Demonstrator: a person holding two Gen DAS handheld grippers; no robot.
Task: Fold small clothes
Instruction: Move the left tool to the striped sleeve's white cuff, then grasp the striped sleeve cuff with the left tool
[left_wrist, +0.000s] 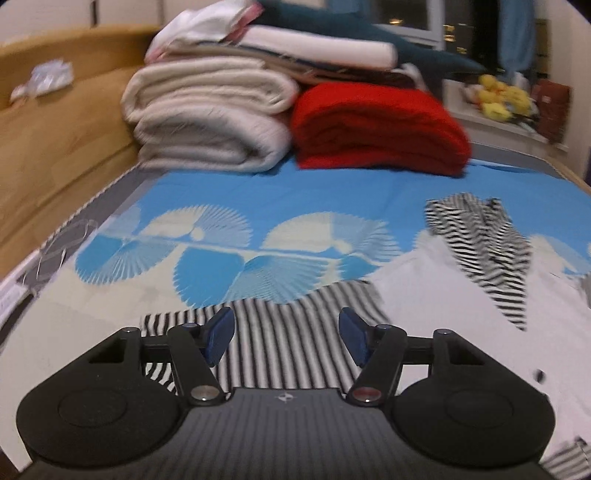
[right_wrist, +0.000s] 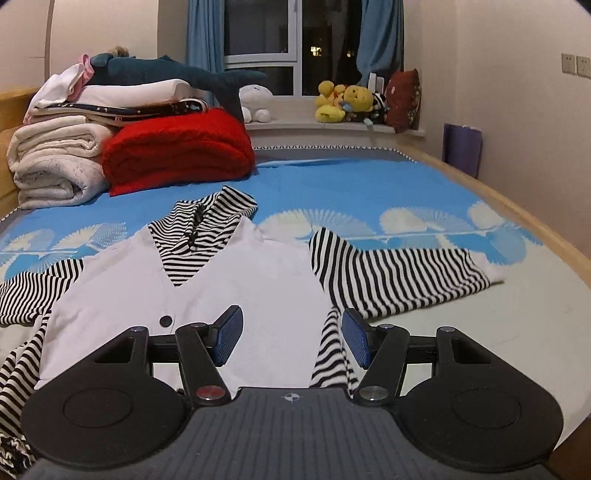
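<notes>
I have the bed under both cameras, its blue fan-print sheet carrying the small garment, a white vest-front top with black-and-white striped sleeves and collar, lying face up and spread flat in the middle. I judge it light, limp and quick to bunch, so I would pinch seams or cuffs, not the loose middle. One striped sleeve lies right below my left gripper, whose jaws stand apart, holding nothing. My right gripper hangs open and empty over the vest's side edge; the other sleeve lies splayed just beyond.
</notes>
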